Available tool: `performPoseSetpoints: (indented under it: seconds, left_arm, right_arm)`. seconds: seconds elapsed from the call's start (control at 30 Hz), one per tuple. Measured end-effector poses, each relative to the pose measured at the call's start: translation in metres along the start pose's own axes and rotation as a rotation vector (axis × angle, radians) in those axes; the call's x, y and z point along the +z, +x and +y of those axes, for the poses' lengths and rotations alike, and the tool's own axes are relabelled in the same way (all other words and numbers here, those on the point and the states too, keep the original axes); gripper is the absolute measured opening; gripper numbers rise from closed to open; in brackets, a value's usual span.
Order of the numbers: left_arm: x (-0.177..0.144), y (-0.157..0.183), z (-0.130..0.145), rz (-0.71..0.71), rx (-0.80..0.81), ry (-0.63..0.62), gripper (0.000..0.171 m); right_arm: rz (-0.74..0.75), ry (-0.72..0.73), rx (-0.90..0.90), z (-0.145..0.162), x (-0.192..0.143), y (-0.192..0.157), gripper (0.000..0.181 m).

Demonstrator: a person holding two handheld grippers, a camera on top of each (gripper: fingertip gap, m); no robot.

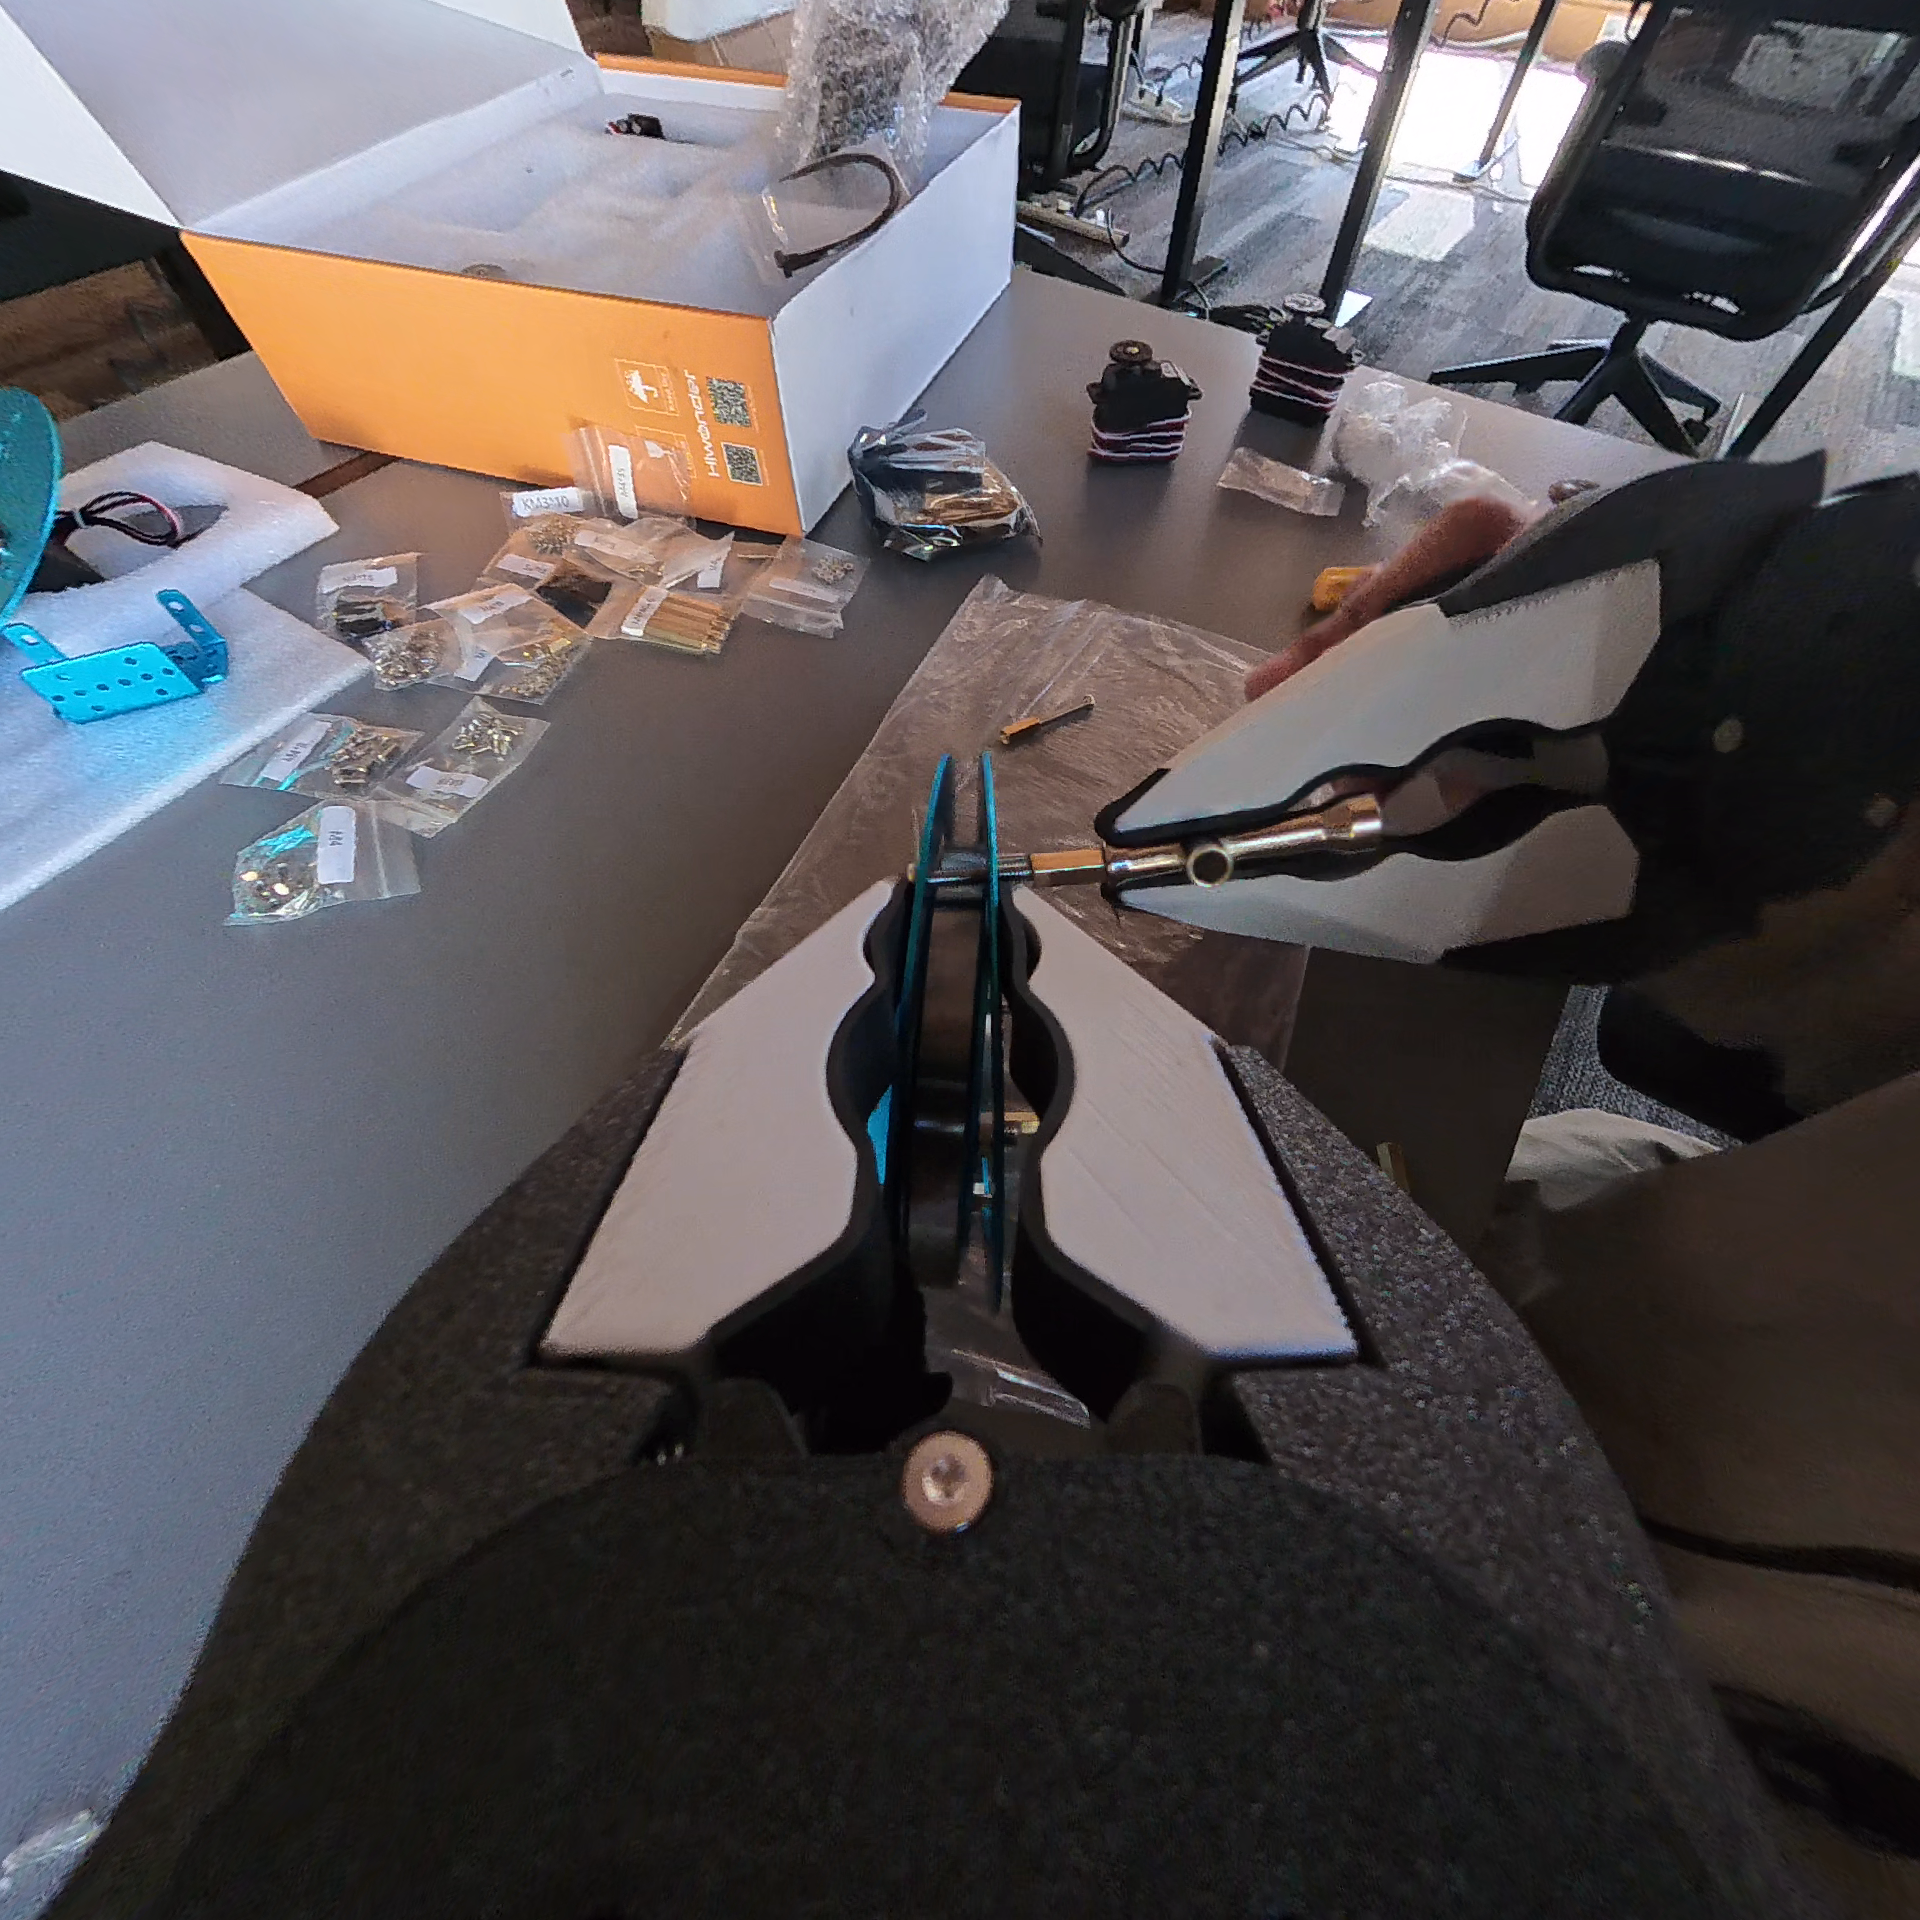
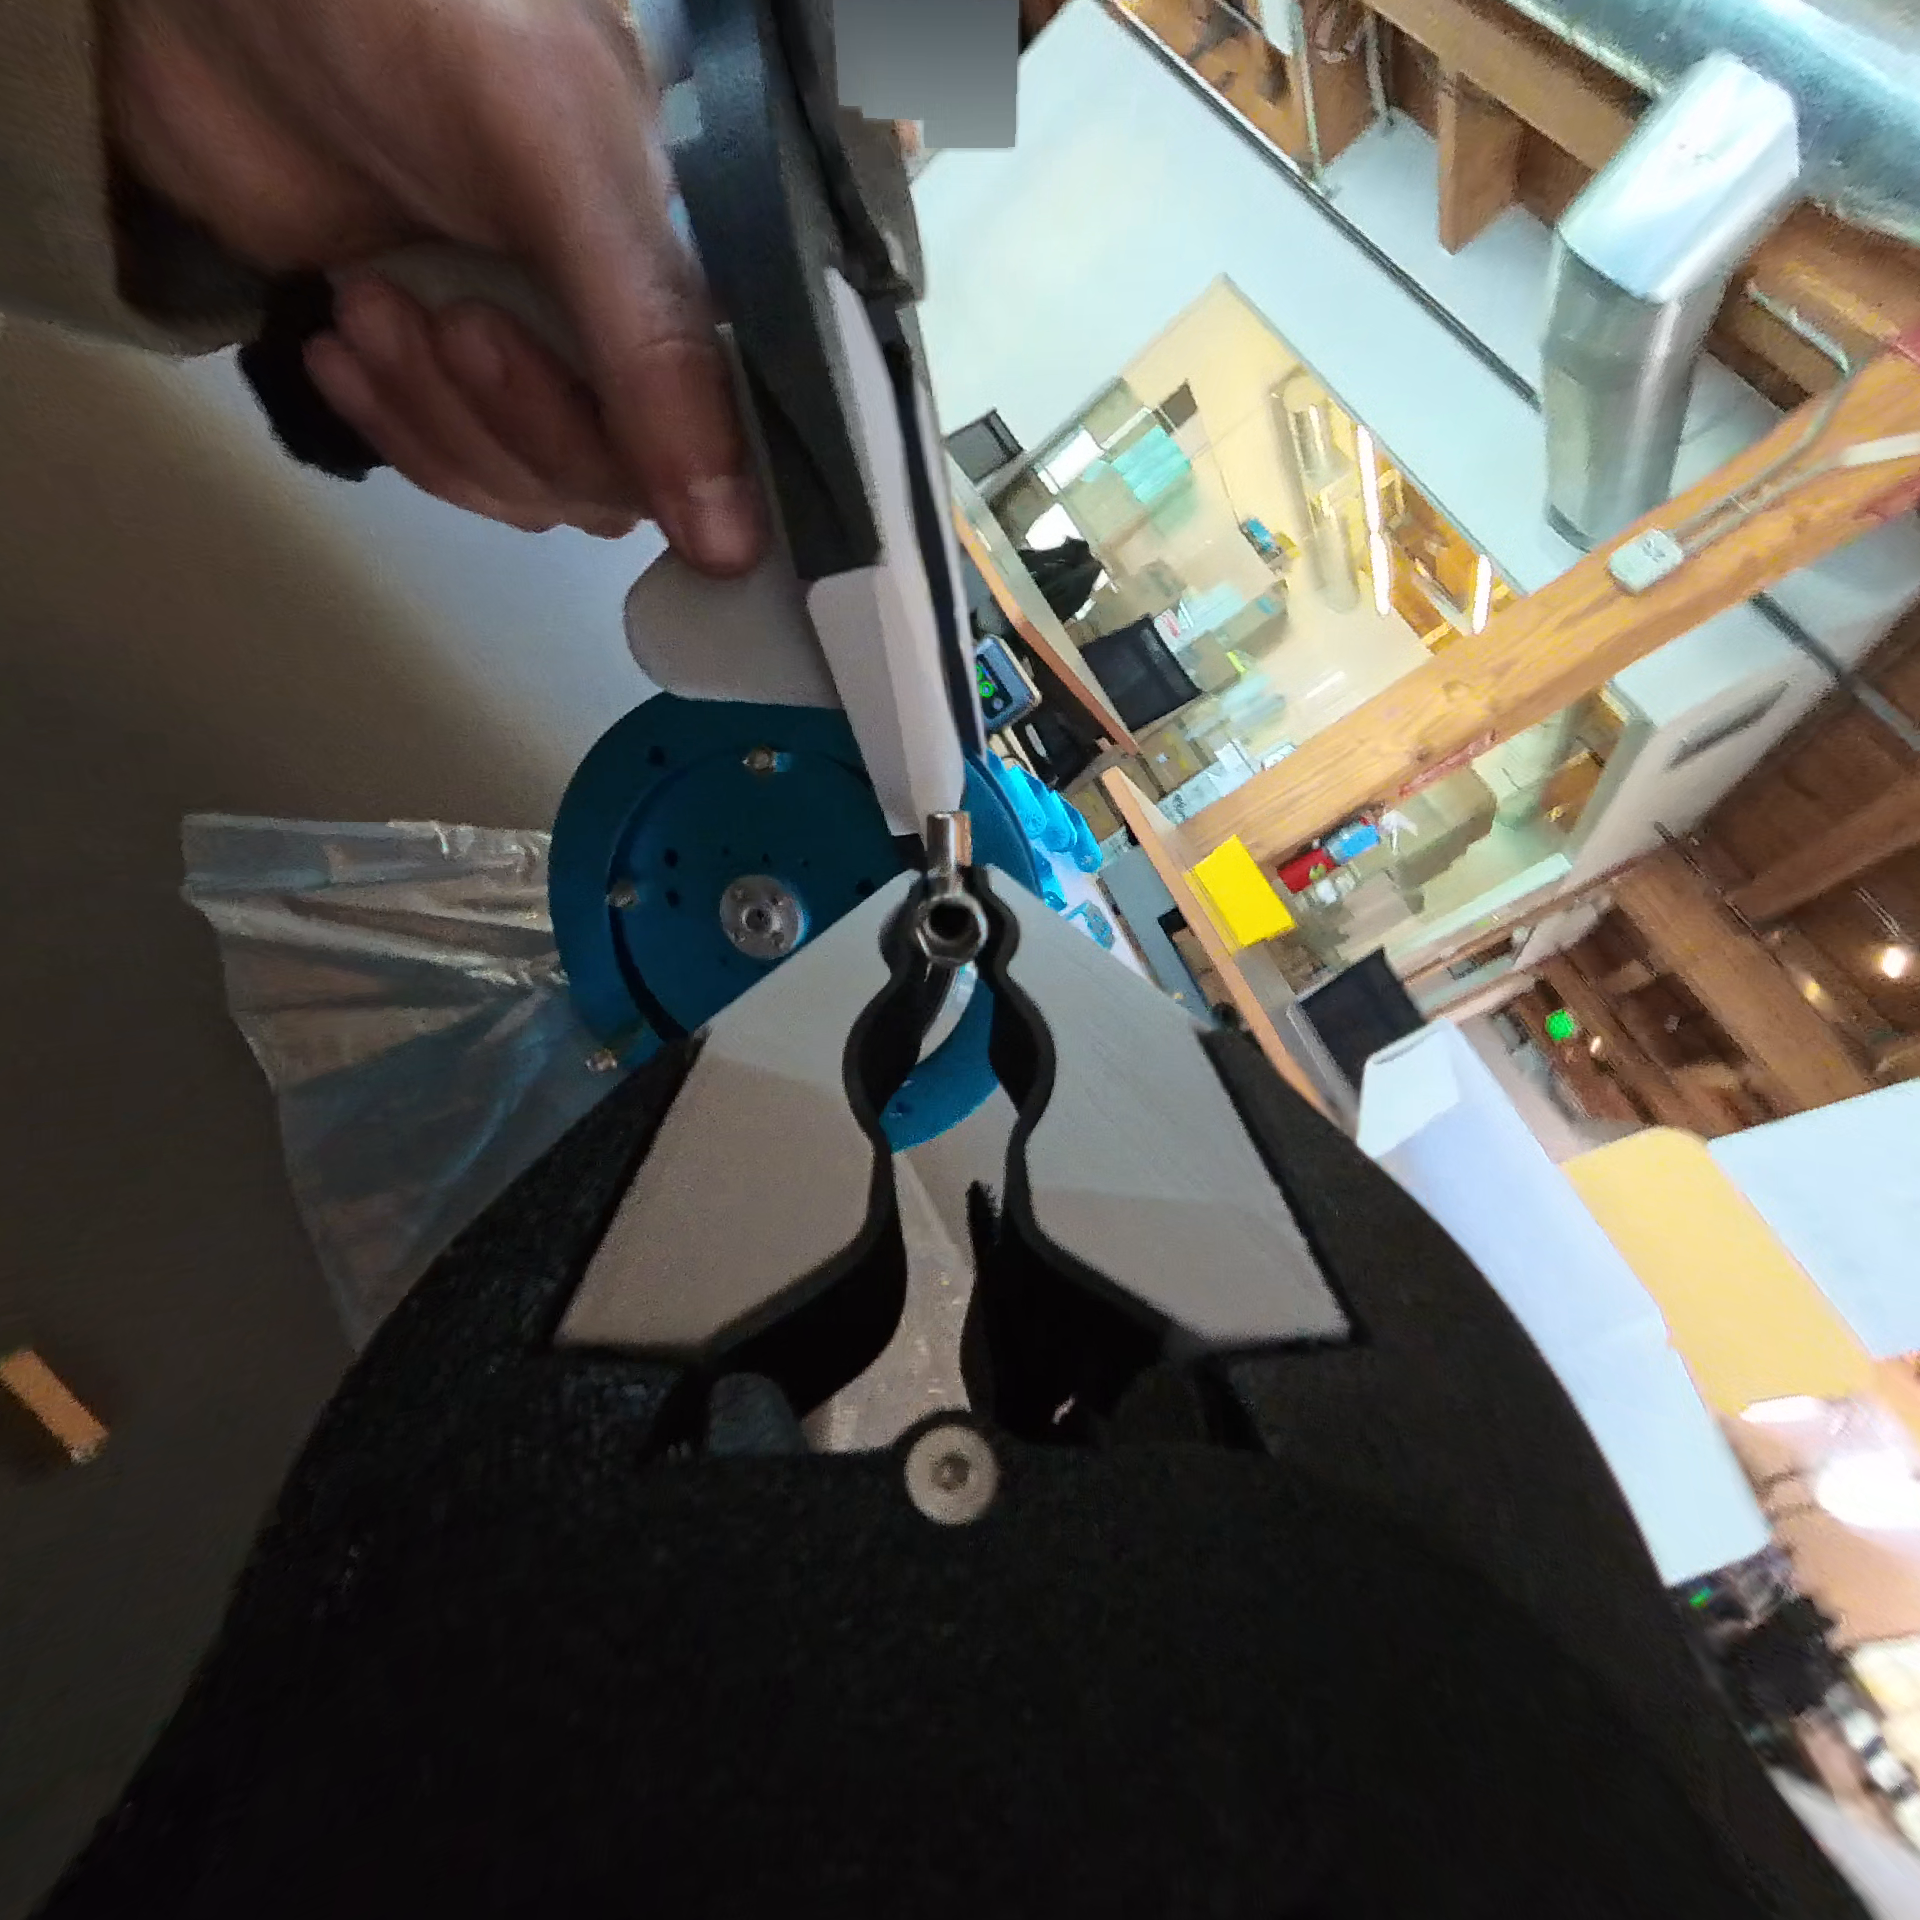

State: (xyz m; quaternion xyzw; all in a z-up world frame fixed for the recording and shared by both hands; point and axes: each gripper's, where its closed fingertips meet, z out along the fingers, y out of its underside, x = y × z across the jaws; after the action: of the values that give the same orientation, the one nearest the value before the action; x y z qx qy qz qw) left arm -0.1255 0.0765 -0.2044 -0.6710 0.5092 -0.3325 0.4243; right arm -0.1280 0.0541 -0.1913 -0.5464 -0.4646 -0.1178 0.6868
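The grey worktop (image 1: 260, 1091) carries most of what shows in the left wrist view. On it, largest first: one orange-and-white box (image 1: 582, 343), lid open, with a bubble-wrap bundle (image 1: 862, 94) resting in it; two white foam sheets (image 1: 125, 675) at the left, holding one blue perforated bracket (image 1: 125, 670); one clear plastic sheet (image 1: 1049, 707) spread under the work, with one loose brass standoff (image 1: 1044, 719) lying on it. Two black servos (image 1: 1138, 405) wrapped in dark red wire stand apart near the far edge. One dark foil bag (image 1: 935, 488) lies just beside the box. A scatter of small clear zip bags of screws and standoffs (image 1: 488, 665), more than ten, lies between the box and the foam.

The left tongs (image 1: 954, 904) are pinching a blue two-disc assembly (image 1: 961, 935), held upright on edge above the plastic sheet, one finger against each outer face. In the right wrist view the same assembly (image 2: 707, 883) shows as one round blue plate with a metal hub at its centre.

The right tongs (image 1: 1117, 857) are pressed together on one chrome socket wrench (image 1: 1236, 852), whose far end meets a brass standoff on the assembly's right face. In the right wrist view the wrench (image 2: 943, 914) sits end-on between the fingertips.
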Motion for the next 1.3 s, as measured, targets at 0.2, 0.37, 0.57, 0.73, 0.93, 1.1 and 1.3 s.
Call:
performPoseSetpoints:
  seconds: [0.2, 0.37, 0.57, 0.73, 0.93, 1.1, 1.3]
  left_arm:
    - [-0.002, -0.003, -0.007, -0.018, -0.057, 0.092, 0.012]
    - [-0.015, -0.004, -0.033, 0.003, -0.182, 0.303, 0.013]
    - [-0.036, -0.009, -0.055, -0.167, -0.095, 0.495, 0.013]
    - [-0.047, -0.015, -0.062, -0.357, 0.113, 0.556, 0.013]
    - [-0.057, -0.012, -0.064, -0.483, 0.405, 0.561, 0.013]
    - [-0.061, -0.005, -0.070, -0.460, 0.412, 0.561, 0.013]
    - [-0.046, -0.003, -0.059, -0.251, 0.132, 0.470, 0.012]
  right_arm:
    - [0.032, -0.017, 0.465, -0.001, 0.002, 0.006, 0.006]
    - [0.078, 0.099, 0.740, -0.020, 0.004, 0.028, 0.006]
    - [0.038, 0.264, 1.114, -0.041, 0.008, 0.043, 0.006]
    - [-0.114, 0.362, 1.499, -0.047, 0.014, 0.044, 0.006]
    - [-0.325, 0.405, 1.860, -0.053, 0.013, 0.039, 0.006]
    - [-0.268, 0.420, 1.624, -0.060, 0.007, 0.043, 0.006]
    - [0.011, 0.169, 0.690, -0.052, 0.004, 0.041, 0.006]
